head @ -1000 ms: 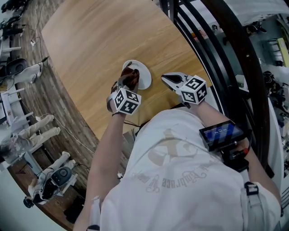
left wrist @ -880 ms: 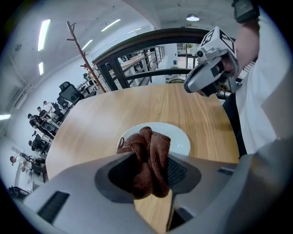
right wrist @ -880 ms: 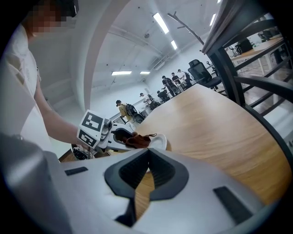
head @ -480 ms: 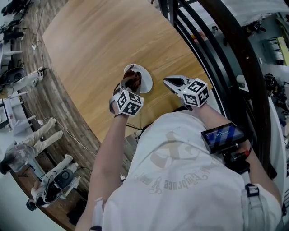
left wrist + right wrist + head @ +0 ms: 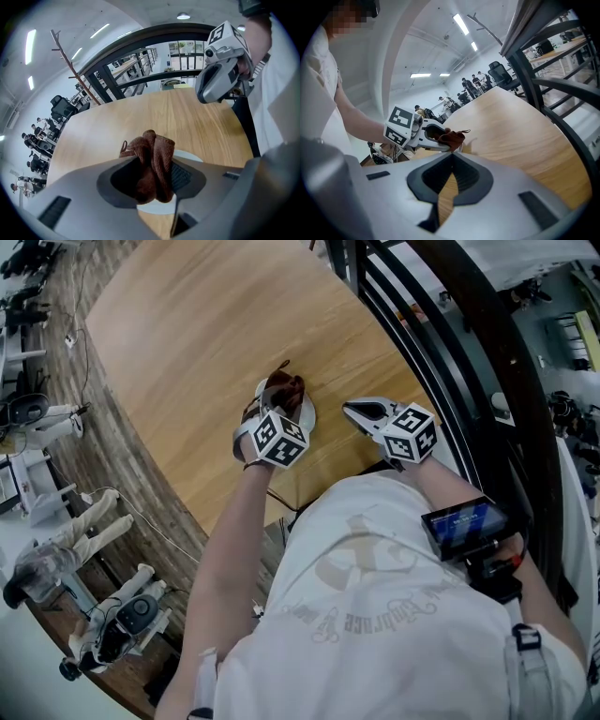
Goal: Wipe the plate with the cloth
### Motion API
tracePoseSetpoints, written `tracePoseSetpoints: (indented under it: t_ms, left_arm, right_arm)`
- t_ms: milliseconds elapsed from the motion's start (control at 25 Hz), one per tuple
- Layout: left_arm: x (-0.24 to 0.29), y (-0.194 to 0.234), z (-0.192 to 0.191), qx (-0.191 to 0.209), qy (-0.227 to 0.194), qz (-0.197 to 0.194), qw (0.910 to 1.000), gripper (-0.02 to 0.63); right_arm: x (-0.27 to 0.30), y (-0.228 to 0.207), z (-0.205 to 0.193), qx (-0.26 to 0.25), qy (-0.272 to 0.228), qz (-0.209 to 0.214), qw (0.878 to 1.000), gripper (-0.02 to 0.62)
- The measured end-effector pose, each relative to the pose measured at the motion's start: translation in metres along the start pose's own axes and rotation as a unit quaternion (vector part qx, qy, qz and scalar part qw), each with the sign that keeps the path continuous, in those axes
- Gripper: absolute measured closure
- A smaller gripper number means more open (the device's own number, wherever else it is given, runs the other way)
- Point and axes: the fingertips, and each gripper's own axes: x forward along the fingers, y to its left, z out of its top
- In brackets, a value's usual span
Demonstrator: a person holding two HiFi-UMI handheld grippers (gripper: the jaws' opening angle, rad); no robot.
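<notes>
Table: wood, fills upper left of head view. White plate at centre. My right gripper just right of it, jaws closed, empty. My left gripper above plate, clamped on bunched brown cloth.

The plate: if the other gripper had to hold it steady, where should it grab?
Probably the plate's thin rim on its bare right edge, approached low from the right gripper's side. It lies flat on the table, and the cloth held by the left gripper covers most of it.
</notes>
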Motion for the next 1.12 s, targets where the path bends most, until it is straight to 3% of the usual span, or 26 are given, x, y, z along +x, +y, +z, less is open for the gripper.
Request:
tracePoseSetpoints:
  t_ms: [360,680,840,1120]
  left_arm:
    - [-0.013,0.008,-0.051,-0.017,0.04,0.022,0.9988,0.436]
    - [-0.026,0.021,-0.07,-0.042,0.042,0.055,0.9967,0.436]
    - [-0.018,0.028,-0.062,-0.047,0.038,0.051,0.9968,0.436]
    - [-0.017,0.036,-0.025,-0.011,-0.002,0.036,0.9993,0.437]
  right_arm:
    - [0.008,0.004,-0.004,-0.004,-0.002,0.013,1.0,0.581]
    - [0.011,0.01,-0.006,-0.007,0.005,0.02,1.0,0.581]
    - [0.004,0.007,-0.007,-0.005,0.009,0.011,1.0,0.581]
    - [0.014,0.011,0.005,-0.004,0.012,0.014,1.0,0.581]
